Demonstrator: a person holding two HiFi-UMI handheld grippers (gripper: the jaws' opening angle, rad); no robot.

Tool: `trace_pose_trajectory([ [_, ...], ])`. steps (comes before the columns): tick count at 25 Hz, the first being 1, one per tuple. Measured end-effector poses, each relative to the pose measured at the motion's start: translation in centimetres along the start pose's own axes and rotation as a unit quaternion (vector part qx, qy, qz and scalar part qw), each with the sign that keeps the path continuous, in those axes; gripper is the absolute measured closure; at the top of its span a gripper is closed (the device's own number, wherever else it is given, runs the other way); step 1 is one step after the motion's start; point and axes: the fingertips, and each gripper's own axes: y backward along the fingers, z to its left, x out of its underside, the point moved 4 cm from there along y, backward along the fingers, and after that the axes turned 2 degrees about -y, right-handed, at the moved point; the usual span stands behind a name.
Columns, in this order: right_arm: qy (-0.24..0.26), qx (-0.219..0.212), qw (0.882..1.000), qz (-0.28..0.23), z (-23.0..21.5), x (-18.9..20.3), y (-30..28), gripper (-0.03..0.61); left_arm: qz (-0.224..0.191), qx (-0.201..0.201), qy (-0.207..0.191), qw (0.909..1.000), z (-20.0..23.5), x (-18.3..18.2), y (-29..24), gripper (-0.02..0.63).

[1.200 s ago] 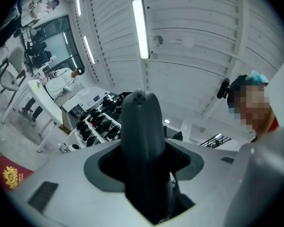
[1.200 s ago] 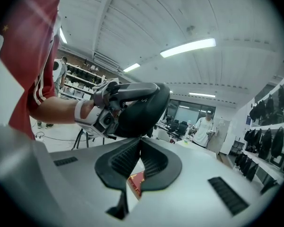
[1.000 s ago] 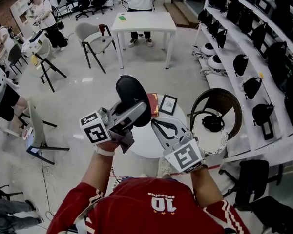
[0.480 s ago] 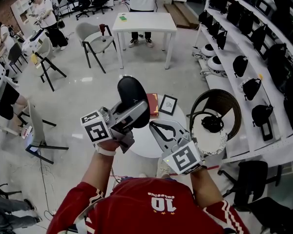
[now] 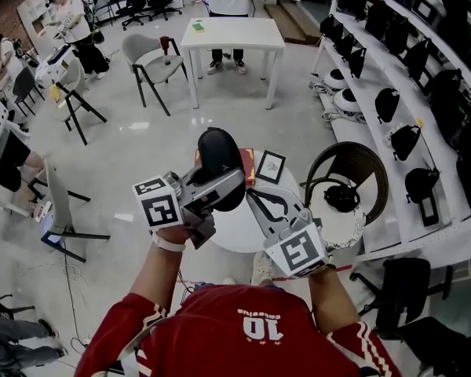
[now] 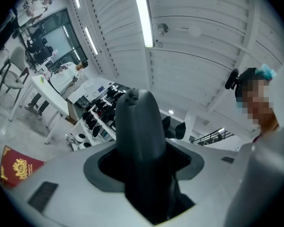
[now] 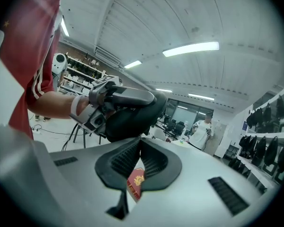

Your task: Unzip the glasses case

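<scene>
the left gripper [image 5: 229,182] is clamped on the black glasses case [image 5: 218,154], jaws pressed against opposite sides, with the case's rounded end projecting past the jaw tips and held up above the round white table [image 5: 237,232]. the right gripper [image 7: 141,140] has its jaw tips closed together right at the lower edge of the case; whether a zip pull is pinched between them cannot be made out. on the table below lie a red booklet [image 7: 135,181] and, just beside it, a small framed picture [image 5: 270,168].
</scene>
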Motion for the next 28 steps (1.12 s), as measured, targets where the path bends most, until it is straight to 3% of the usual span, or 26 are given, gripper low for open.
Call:
trace_pose_trajectory([
  [6,0.01,0.005,1.0,0.0,-0.5,-0.2,0.4,0.561,0.046,0.02,-0.004,0.9987,-0.5,1.4,-0.1,0.359],
  [28,0.047,-0.001,0.999,0.01,-1.6,-0.3,0.3,0.561,0.136,0.063,0.012,0.9886,-0.5,4.1,0.2,0.359],
])
